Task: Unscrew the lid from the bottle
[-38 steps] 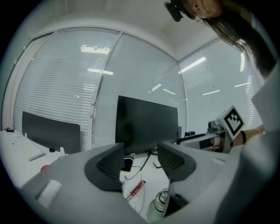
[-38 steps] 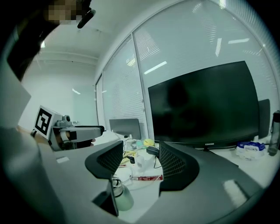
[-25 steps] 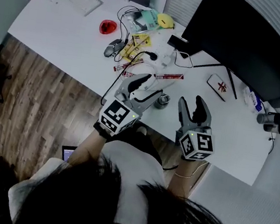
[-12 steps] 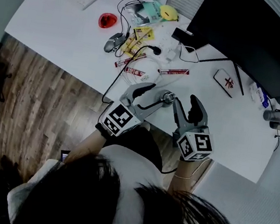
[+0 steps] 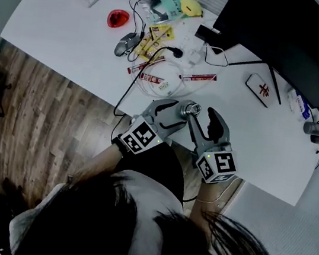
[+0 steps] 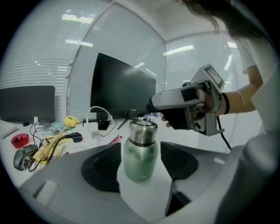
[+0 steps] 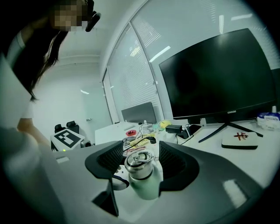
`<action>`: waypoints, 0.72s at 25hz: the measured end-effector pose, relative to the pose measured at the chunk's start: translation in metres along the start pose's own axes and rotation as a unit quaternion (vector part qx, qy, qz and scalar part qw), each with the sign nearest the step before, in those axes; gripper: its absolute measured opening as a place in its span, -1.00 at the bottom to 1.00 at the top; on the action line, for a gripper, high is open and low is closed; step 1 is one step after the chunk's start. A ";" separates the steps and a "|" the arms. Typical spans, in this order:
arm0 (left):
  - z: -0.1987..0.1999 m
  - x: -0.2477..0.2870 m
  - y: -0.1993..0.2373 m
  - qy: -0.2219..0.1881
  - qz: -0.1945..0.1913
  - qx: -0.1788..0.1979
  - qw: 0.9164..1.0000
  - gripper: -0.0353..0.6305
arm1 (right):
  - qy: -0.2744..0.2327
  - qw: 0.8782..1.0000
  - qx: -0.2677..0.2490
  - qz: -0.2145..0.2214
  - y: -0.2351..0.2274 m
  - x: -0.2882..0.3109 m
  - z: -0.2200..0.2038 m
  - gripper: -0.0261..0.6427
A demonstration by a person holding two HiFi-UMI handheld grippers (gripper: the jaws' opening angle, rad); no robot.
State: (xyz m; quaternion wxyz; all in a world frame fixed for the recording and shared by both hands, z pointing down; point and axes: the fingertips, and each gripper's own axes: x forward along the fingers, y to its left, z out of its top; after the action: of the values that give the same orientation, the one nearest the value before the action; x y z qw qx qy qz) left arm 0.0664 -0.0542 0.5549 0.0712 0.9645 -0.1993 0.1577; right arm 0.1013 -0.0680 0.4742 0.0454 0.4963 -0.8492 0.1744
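Working remotely, I am watching both tools converge on one target at the near edge of the wide white desk (image 5: 72, 32), below the large black monitor (image 5: 282, 35).

The left gripper (image 5: 175, 112) is bracketing the body of the small pale-green rounded metal bottle (image 6: 140, 164). Its jaws are spread, with the pads just beside the bottle's flanks and not visibly pressing. The right gripper (image 5: 202, 115) is straddling the brushed-steel screw lid (image 7: 139, 165). Its jaws are likewise parted, with a sliver of space showing on either side.

The bottle is standing upright between the two tools, close to the desk's front edge and well apart from the tangle of black and white cables (image 5: 157, 63) further back.

I am judging the edge to be the main hazard. If one pad lands before the other, it could shove the bottle sideways and topple it off the desk.

The glossy curved body is a second worry. A light left-hand pinch may let the whole bottle spin with the lid.

The small wire loop on top of the lid (image 7: 141, 156) could also snag a pad if the right jaws close too high.
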 end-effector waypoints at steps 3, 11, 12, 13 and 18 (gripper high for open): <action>-0.010 0.005 -0.001 0.005 -0.009 -0.005 1.000 0.07 | 0.007 1.000 -0.001 0.011 0.003 0.003 -0.008 -0.23; -0.028 0.016 0.002 0.015 -0.014 -0.008 1.000 0.13 | 0.031 0.999 -0.010 0.031 0.008 0.013 -0.031 -0.23; -0.028 0.018 0.002 0.015 -0.015 -0.009 1.000 0.13 | 0.034 0.999 -0.012 0.033 0.008 0.015 -0.034 -0.23; -0.028 0.019 0.002 0.015 -0.017 -0.008 1.000 0.13 | 0.037 0.999 -0.016 0.036 0.009 0.017 -0.036 -0.24; -0.028 0.025 0.001 0.013 -0.027 -0.006 1.000 0.13 | 0.041 0.998 -0.034 0.041 0.005 0.021 -0.042 -0.24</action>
State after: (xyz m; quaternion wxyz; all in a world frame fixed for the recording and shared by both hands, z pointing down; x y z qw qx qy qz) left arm 0.0802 -0.0591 0.5894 0.0841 0.9670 -0.1730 0.1668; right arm 0.0823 -0.0690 0.5175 0.0895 0.4518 -0.8717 0.1672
